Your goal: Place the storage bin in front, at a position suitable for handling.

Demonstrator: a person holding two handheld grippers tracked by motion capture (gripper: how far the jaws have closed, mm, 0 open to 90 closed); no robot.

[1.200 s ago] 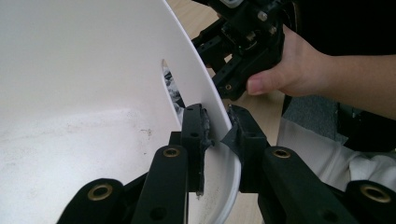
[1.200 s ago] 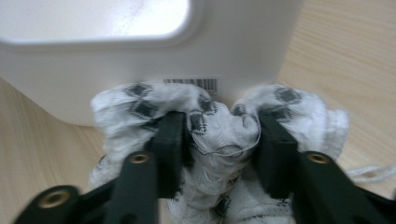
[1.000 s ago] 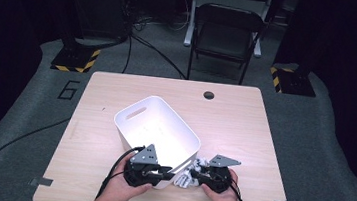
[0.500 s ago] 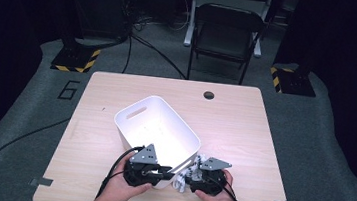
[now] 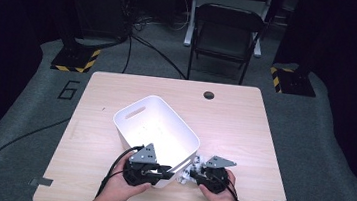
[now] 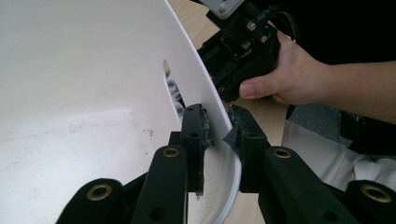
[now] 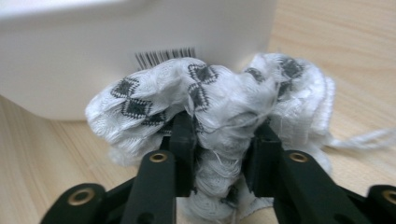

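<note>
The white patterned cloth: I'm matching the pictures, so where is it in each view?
High view: the cloth lies low, right of centre, beside the white bin.
Left gripper view: a patterned bit shows through the bin's handle slot.
Right gripper view: centre, bunched between the right hand-held gripper jaws.
Shared landmark: the white bin.

Both tools [image 5: 166,172] [image 5: 193,174] clamped — side by side
</note>
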